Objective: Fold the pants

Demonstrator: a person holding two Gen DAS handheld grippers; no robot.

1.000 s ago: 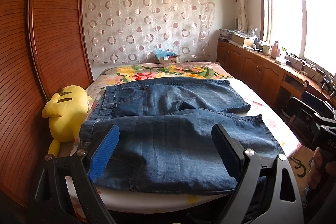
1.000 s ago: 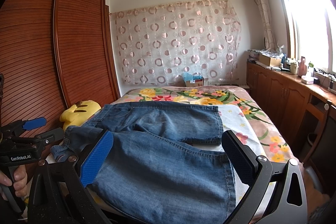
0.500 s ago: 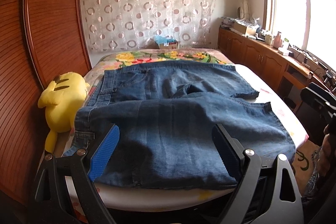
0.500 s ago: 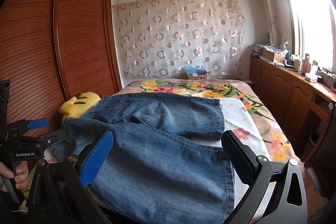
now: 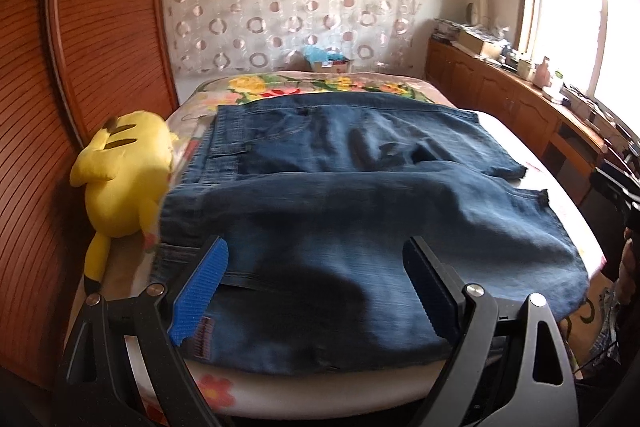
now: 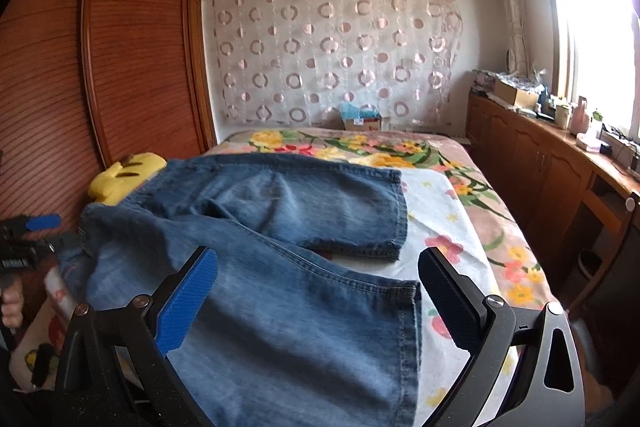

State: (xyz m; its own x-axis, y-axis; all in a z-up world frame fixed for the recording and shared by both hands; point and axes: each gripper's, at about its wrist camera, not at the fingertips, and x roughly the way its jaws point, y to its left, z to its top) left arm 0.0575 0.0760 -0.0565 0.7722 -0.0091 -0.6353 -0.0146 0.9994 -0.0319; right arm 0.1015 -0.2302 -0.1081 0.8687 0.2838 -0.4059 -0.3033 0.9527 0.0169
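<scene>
We see a pair of blue denim jeans spread flat on a bed with a flowery sheet. The waist of the jeans is on the left side of the bed and the two legs reach to the right. The far leg lies flat, and the near leg lies close to the front edge of the bed, with its end hanging a bit over the edge. Our left tool hangs above the waist end of the jeans, near the front edge. Its two fingers are spread wide apart and hold nothing. One finger has a bright blue pad. Our right tool hangs above the near leg, close to its hem. Its fingers are spread wide apart too, and nothing is between them. In the right wrist view we can see the left tool far off at the left side, with a hand holding its handle. A yellow plush toy lies on the bed just beside the waist of the jeans, next to a brown wooden wardrobe. Behind the bed hangs a curtain with round rings on it. A long wooden cabinet runs along the right wall under a bright window.
</scene>
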